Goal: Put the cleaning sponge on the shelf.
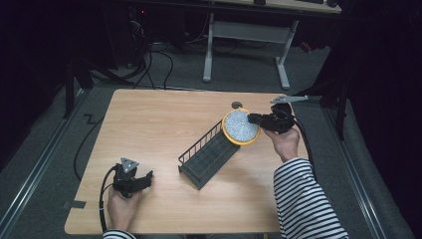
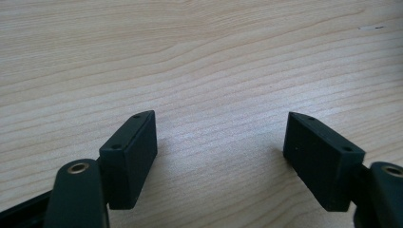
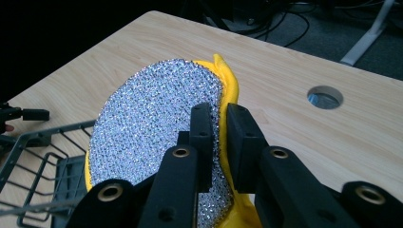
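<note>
A round scouring pad (image 1: 240, 126) with a silver glitter face and a yellow rim hangs over the far end of a dark wire basket (image 1: 208, 155). My right gripper (image 1: 255, 119) is shut on the pad's right edge; in the right gripper view its two black jaws pinch the pad (image 3: 157, 123) near the yellow rim, at my right gripper (image 3: 219, 121). The basket (image 3: 38, 161) lies below at the left. My left gripper (image 1: 142, 180) rests low over the table's near left part, jaws wide apart with nothing between them, as my left gripper (image 2: 221, 133) shows over bare wood.
The wooden table (image 1: 149, 124) has a round cable hole (image 1: 237, 104) near its far edge, also the hole (image 3: 324, 97). Behind the table stands a white desk frame (image 1: 246, 45) with cables on the grey floor. A striped sleeve (image 1: 303, 199) comes in at the bottom right.
</note>
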`<state>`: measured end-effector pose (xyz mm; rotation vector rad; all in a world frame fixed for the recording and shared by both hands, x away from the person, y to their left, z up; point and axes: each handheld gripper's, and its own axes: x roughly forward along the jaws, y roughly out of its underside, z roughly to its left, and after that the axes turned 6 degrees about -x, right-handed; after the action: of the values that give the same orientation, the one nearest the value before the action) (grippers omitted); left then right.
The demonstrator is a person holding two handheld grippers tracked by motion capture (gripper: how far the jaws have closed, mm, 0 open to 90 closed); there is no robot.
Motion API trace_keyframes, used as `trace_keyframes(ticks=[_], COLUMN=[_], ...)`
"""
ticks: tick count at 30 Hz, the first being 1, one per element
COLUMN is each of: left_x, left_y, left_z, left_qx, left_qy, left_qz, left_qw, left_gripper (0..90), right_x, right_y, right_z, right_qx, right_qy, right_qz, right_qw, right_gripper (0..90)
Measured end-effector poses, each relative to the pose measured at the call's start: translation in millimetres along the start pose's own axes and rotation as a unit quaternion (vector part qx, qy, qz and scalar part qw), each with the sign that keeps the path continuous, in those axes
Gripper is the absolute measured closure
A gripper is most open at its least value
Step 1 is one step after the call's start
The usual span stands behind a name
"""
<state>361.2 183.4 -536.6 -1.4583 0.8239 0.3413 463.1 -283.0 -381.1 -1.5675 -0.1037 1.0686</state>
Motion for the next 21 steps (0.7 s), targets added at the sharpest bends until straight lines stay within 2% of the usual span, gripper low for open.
trace_keyframes(ticks=[7,21], left_x=[0.1,0.2], left_y=[-0.1,-0.2], left_z=[-0.1,-0.1], left_qx=[0.0,0.0], left_qy=[0.0,-0.001], left_qz=[0.0,0.0], left_qw=[1.0,1.0], left_gripper=[27.4,27.4], right_x=[30.8,61.4], right_y=[-16.2,-22.9], right_z=[11.6,25.7], right_qx=[-0.007,-0.02], right_qy=[-0.02,-0.042], right_qz=[0.001,0.013], right_qw=[0.9998,0.9989], right_gripper=[81.9,81.7])
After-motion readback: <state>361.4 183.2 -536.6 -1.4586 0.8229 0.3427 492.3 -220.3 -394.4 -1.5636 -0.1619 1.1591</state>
